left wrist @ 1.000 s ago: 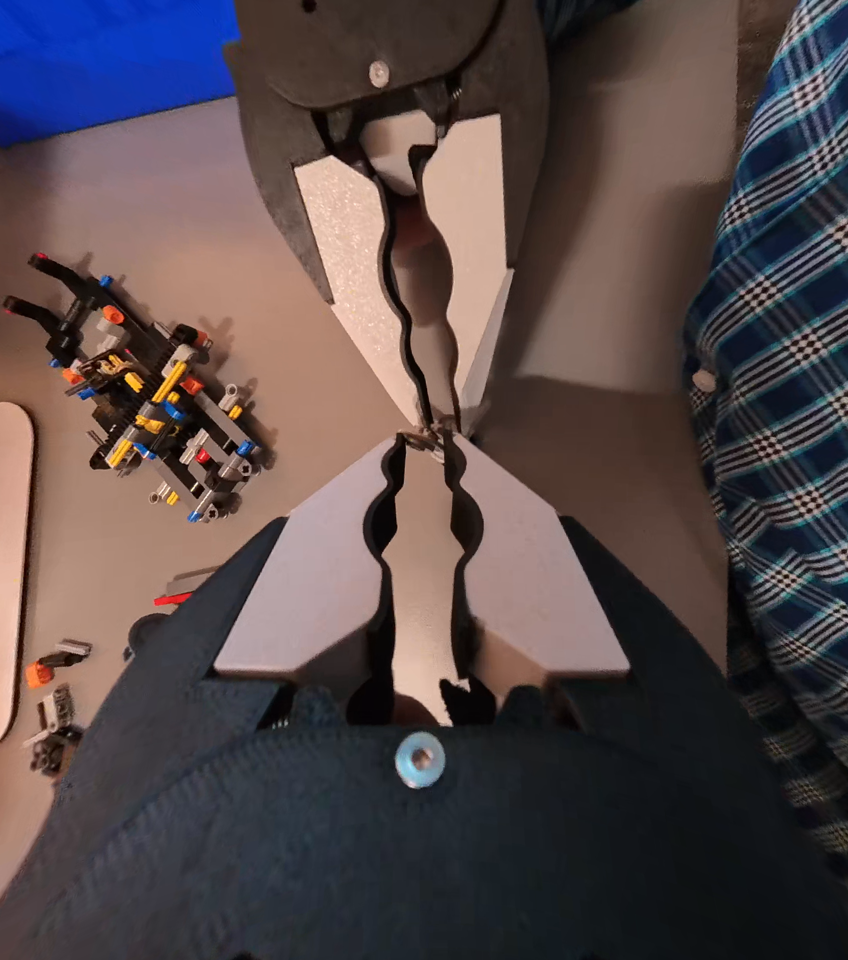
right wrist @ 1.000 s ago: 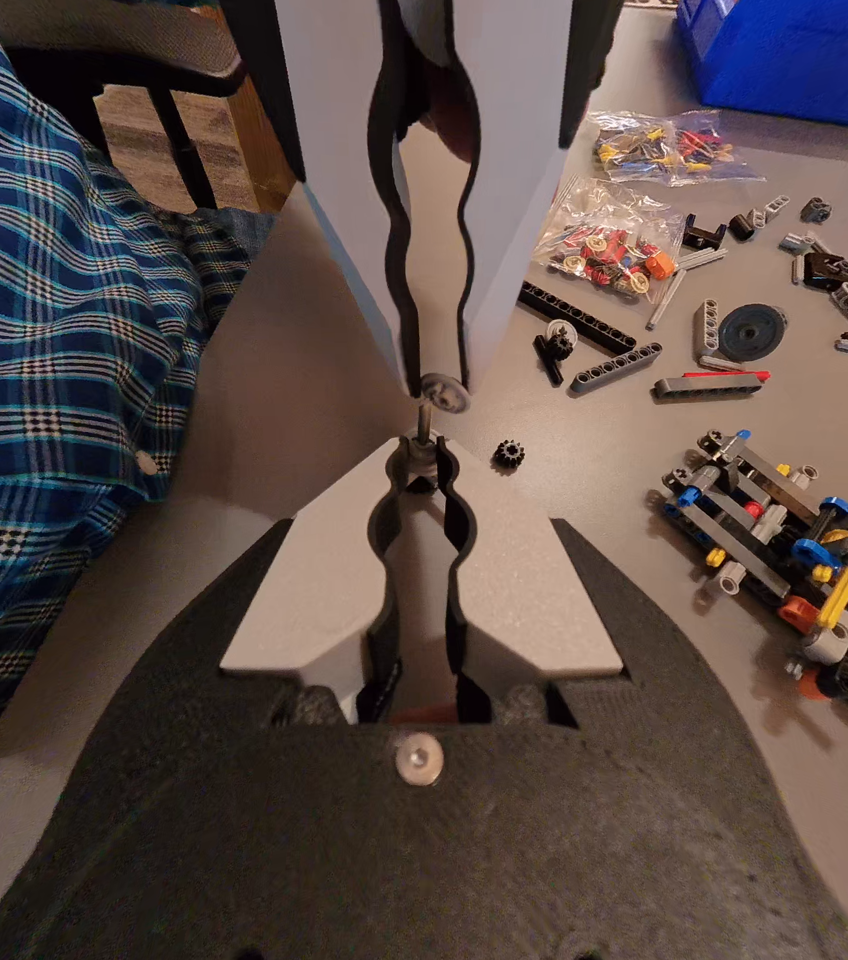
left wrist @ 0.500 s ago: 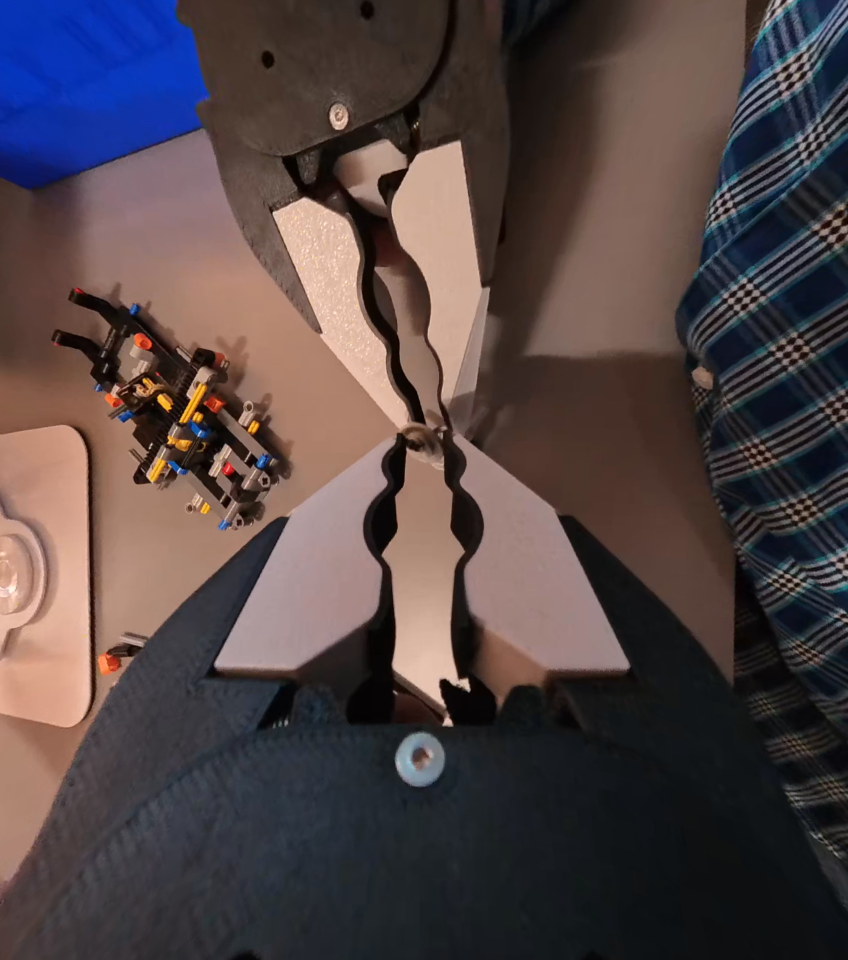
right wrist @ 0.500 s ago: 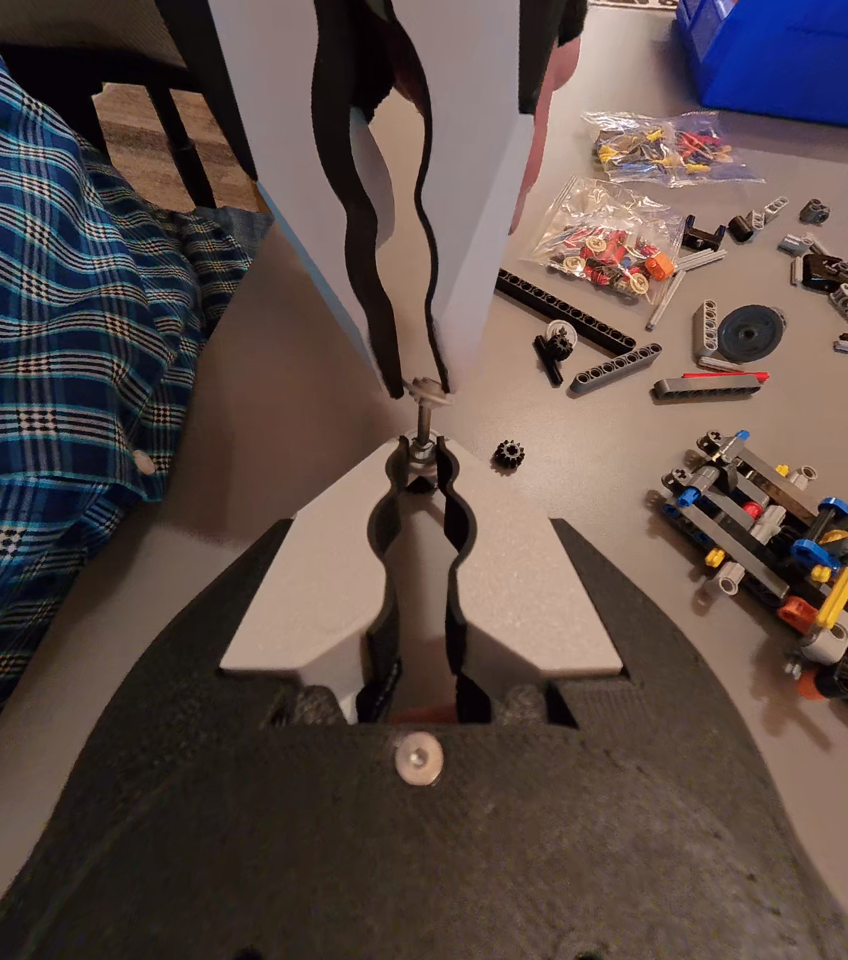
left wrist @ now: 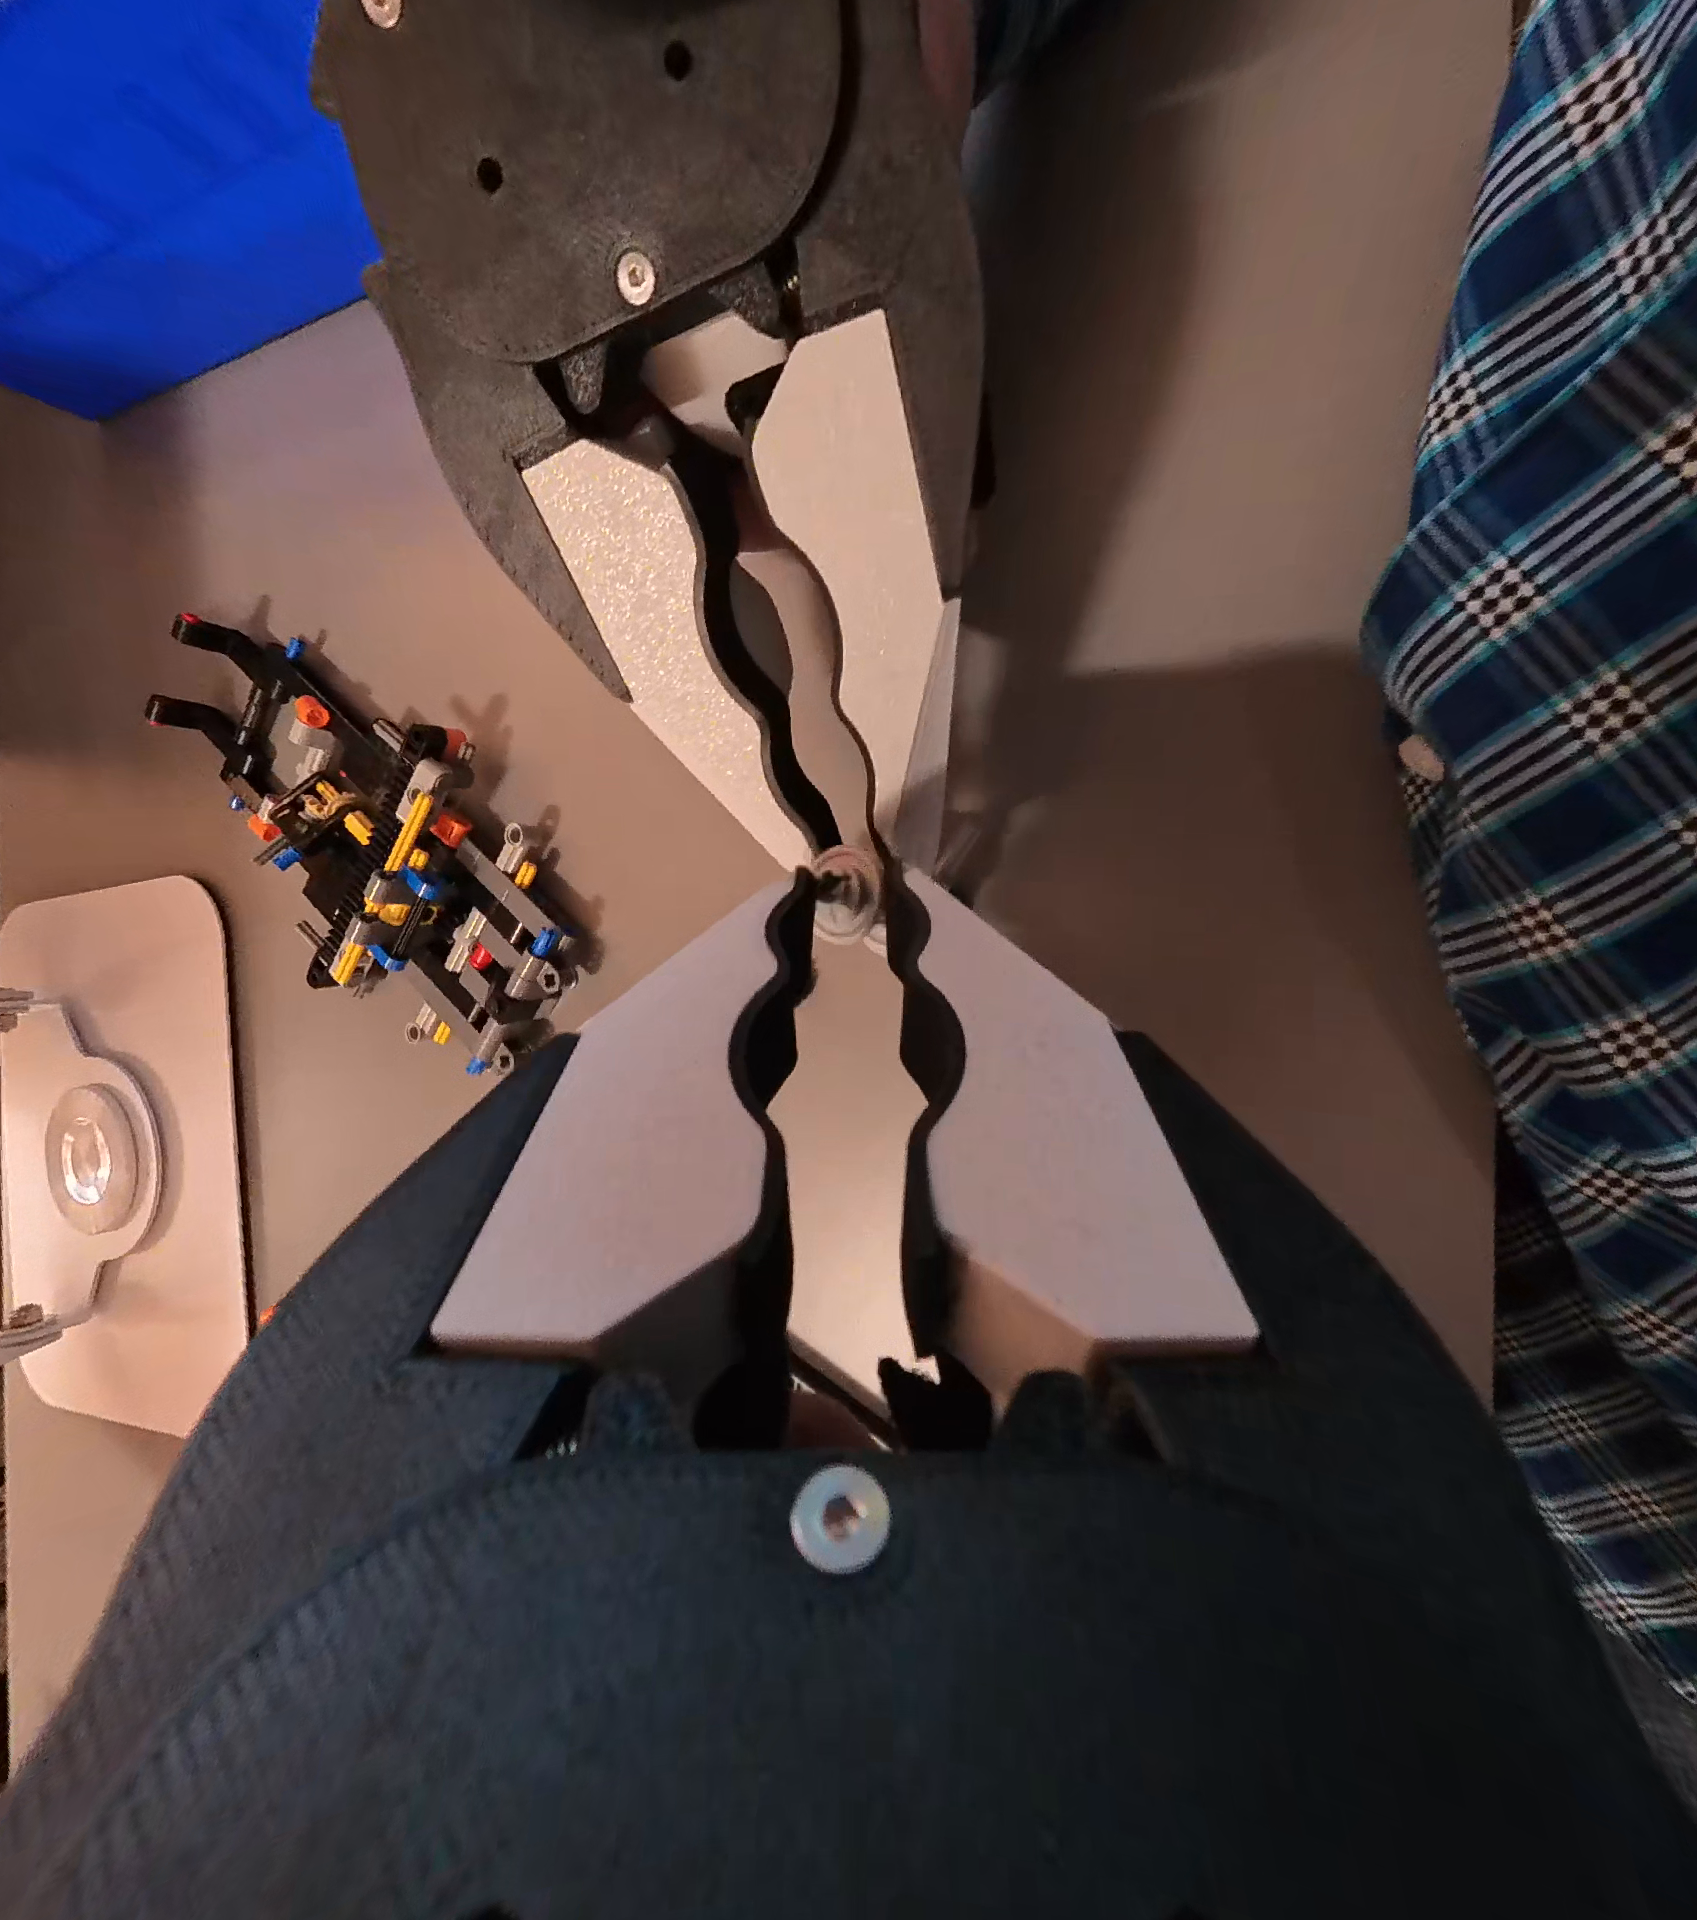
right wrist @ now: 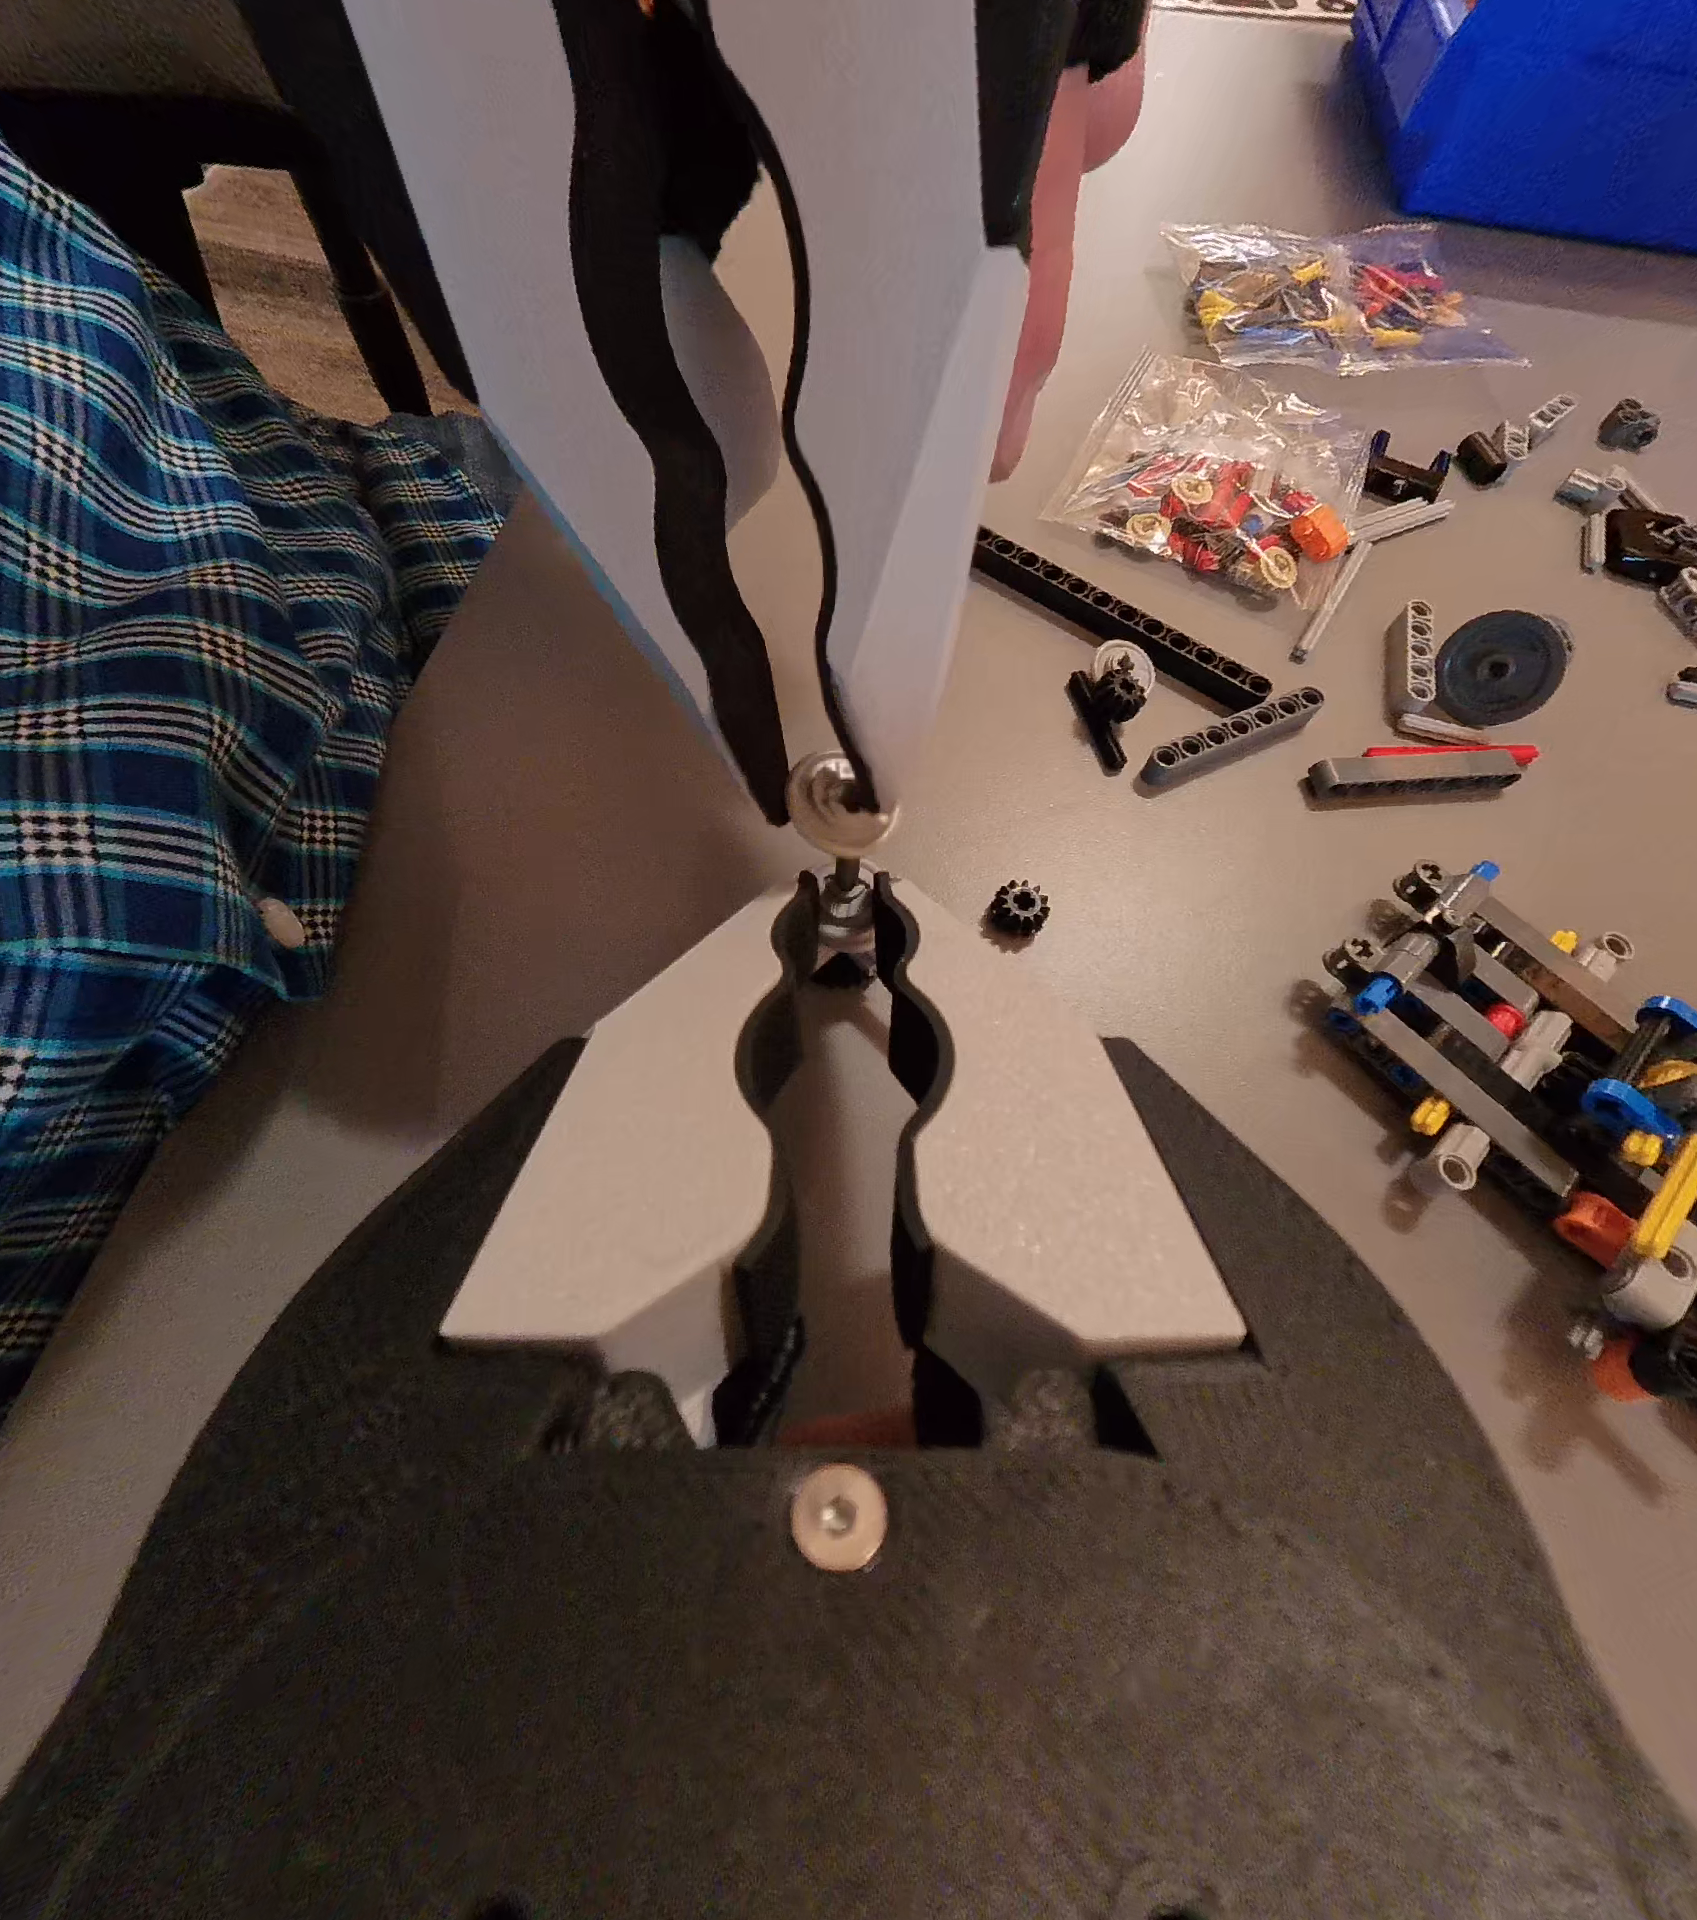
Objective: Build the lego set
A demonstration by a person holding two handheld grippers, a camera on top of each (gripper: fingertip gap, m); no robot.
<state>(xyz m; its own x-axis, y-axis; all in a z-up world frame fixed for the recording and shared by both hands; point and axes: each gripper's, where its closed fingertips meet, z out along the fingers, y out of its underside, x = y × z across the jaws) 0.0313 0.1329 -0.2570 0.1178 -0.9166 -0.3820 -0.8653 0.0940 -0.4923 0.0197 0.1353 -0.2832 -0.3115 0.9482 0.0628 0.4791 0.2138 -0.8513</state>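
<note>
My left gripper (left wrist: 846, 885) is shut on a small grey round disc (left wrist: 844, 902), pinched at its fingertips. My right gripper (right wrist: 839, 906) is shut on a short axle with a grey bush and a small black gear (right wrist: 842, 930). The two grippers meet tip to tip above the table. In the right wrist view the left gripper (right wrist: 826, 805) comes down from above and holds the disc (right wrist: 839, 808) on the axle's top end. In the left wrist view the right gripper (left wrist: 849, 844) reaches in from the top. The partly built model (right wrist: 1602, 1122) lies on the table, also in the left wrist view (left wrist: 387, 862).
Loose on the grey table are a black gear (right wrist: 1017, 911), a long black beam (right wrist: 1124, 623), a grey beam (right wrist: 1233, 732), a dark wheel (right wrist: 1504, 665) and two bags of parts (right wrist: 1218, 488). A blue bin (right wrist: 1602, 125) stands at the back. A person's plaid shirt (right wrist: 96, 623) is close on the left. The tips of both grippers are at nearly the same place.
The left gripper has tilted and shifted, so the disc now shows its round face over the axle end. The right gripper has kept still with the axle. Both stay shut.
</note>
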